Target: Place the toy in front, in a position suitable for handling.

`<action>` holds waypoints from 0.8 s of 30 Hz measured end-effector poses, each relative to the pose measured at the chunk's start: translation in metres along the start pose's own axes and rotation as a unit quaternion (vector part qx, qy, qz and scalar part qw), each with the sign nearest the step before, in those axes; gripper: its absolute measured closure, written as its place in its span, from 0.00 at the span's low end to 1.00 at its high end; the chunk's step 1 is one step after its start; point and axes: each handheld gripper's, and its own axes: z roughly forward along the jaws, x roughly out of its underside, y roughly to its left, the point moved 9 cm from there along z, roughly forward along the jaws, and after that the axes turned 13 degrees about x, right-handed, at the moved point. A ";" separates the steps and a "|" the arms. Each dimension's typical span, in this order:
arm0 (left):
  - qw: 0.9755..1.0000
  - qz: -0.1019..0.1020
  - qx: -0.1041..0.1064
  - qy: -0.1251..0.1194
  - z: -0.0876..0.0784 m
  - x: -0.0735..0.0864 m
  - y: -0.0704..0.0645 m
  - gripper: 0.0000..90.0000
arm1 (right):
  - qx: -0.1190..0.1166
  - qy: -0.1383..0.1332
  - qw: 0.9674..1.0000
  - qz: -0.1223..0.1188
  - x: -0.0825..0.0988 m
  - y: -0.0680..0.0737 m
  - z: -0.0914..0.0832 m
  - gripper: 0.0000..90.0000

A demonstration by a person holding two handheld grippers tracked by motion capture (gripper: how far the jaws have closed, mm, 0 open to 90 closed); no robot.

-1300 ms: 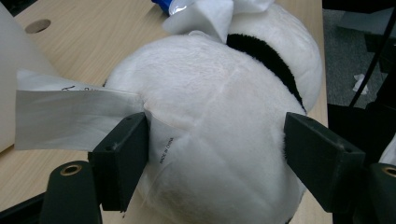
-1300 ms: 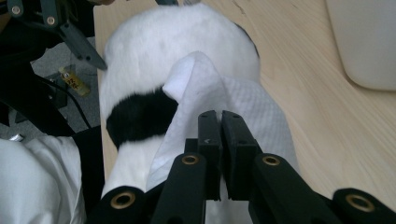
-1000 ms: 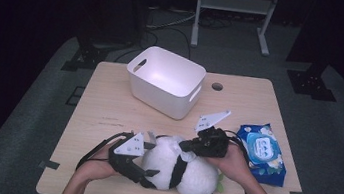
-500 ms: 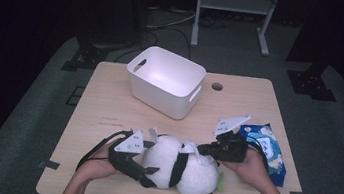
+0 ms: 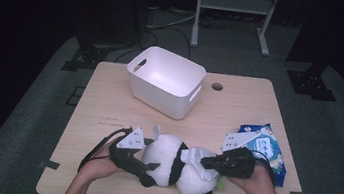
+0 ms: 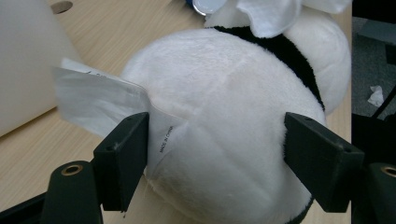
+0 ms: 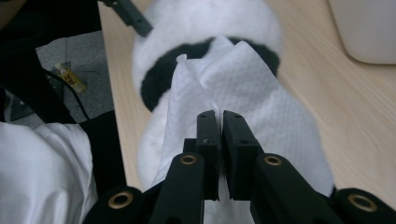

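Note:
A black-and-white panda plush [image 5: 171, 162] lies on its side near the table's front edge. My left gripper [image 5: 146, 161] has its jaws wide around the plush's white body [image 6: 224, 116], and both pads [image 6: 126, 154] press its sides. A white sewn-in label [image 6: 98, 98] sticks out by the left pad. My right gripper [image 5: 204, 161] is shut on a white wet wipe [image 5: 197, 156], which is draped over the plush's head. In the right gripper view the jaws [image 7: 220, 114] pinch the wipe [image 7: 243, 79] over the plush [image 7: 205, 28].
A white plastic bin [image 5: 167, 81] stands at the table's back middle. A blue pack of wipes [image 5: 262, 146] lies to the right of my right hand. A round cable hole [image 5: 217, 87] sits behind the bin on the wooden table [image 5: 108, 104]. Dark floor surrounds the table.
My right gripper has moved to the right and then toward the table's front edge, with the wipe in it. The left gripper and the plush have stayed put.

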 end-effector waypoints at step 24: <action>0.999 0.029 -0.031 0.020 -0.003 0.002 0.004 0.21 | 0.063 0.010 0.998 0.002 -0.012 -0.026 0.029 0.95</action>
